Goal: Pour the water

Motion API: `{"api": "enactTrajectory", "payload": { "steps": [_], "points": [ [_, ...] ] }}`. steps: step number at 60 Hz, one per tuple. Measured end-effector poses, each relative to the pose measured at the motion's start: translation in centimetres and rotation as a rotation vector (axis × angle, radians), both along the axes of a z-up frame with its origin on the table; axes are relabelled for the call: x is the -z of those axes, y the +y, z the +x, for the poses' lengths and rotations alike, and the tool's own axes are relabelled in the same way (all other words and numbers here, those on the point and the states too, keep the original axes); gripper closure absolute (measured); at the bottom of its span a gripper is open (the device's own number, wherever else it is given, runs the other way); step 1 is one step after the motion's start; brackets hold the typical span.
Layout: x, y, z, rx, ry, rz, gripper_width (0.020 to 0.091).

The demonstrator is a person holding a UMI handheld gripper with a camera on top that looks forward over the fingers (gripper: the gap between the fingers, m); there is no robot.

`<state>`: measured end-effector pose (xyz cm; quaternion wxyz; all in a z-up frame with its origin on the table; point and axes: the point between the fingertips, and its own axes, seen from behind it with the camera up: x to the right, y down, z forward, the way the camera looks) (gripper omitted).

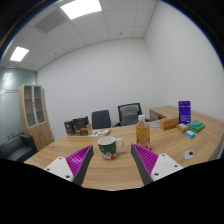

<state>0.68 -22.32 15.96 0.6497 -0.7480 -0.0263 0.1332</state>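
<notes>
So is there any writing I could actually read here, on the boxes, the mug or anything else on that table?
None can be read.
Orange box: print on its front too small to read.
Purple box: markings blurred.
Mug, between the open gripper's fingers: pattern only, no legible words.

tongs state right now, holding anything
Tongs: open, holding nothing; the mug stands on the table just beyond the fingertips, not gripped.

a pale wood-grain table (110,165) with a smooth matt top carries a glossy ceramic-looking mug (108,147); at two o'clock, a cardboard box (143,135).
</notes>
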Motion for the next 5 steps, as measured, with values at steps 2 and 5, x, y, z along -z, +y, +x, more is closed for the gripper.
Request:
{"api": "enactTrajectory", "payload": {
  "steps": [2, 5],
  "points": [
    [-0.1, -0.9, -0.5, -0.004, -0.002, 0.004, 0.0263],
    [0.0, -1.9, -1.0, -0.007, -0.009, 0.009, 0.0265]
  ]
}}
